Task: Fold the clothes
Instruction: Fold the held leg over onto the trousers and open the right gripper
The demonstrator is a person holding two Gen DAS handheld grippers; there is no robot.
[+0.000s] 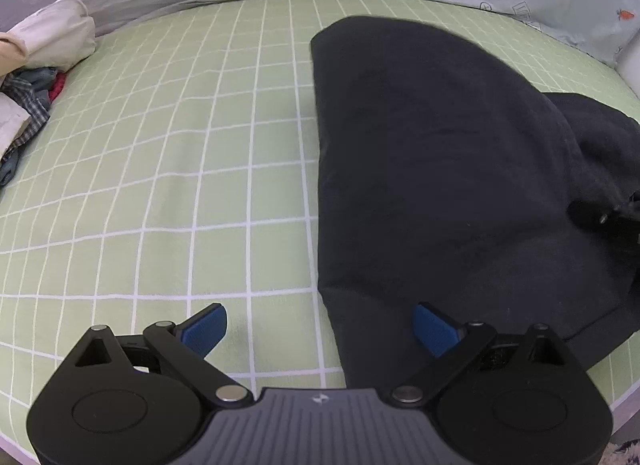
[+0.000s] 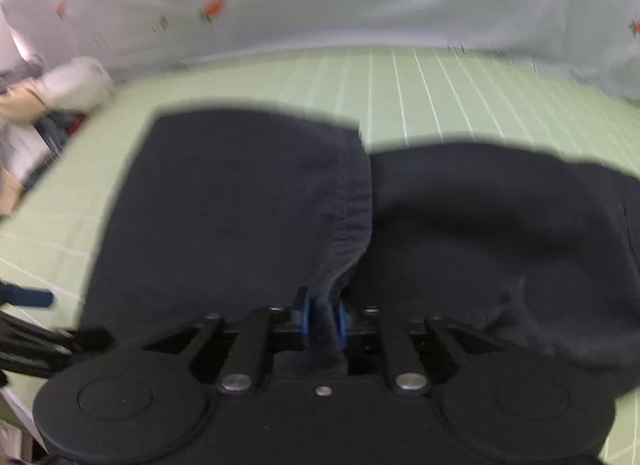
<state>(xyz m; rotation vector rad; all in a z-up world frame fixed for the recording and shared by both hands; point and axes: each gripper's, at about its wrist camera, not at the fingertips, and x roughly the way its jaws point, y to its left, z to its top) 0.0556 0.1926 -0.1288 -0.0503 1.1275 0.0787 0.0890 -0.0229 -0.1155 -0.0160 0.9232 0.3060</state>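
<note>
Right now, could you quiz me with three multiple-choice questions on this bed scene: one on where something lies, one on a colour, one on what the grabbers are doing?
1. Where is the pile of other clothes?
A. far left on the sheet
B. on the dark garment
C. between the left gripper's fingers

2. What colour is the bed sheet?
A. plain white
B. light green with white grid lines
C. red

3. What is the right gripper doing?
A. hanging open
B. shut on the dark garment
C. holding a pillow

Answers: 1 A, it sits at the left edge. 2 B, the grid shows everywhere. 3 B, dark cloth is pinched between its blue pads, while the left gripper stands open.
</note>
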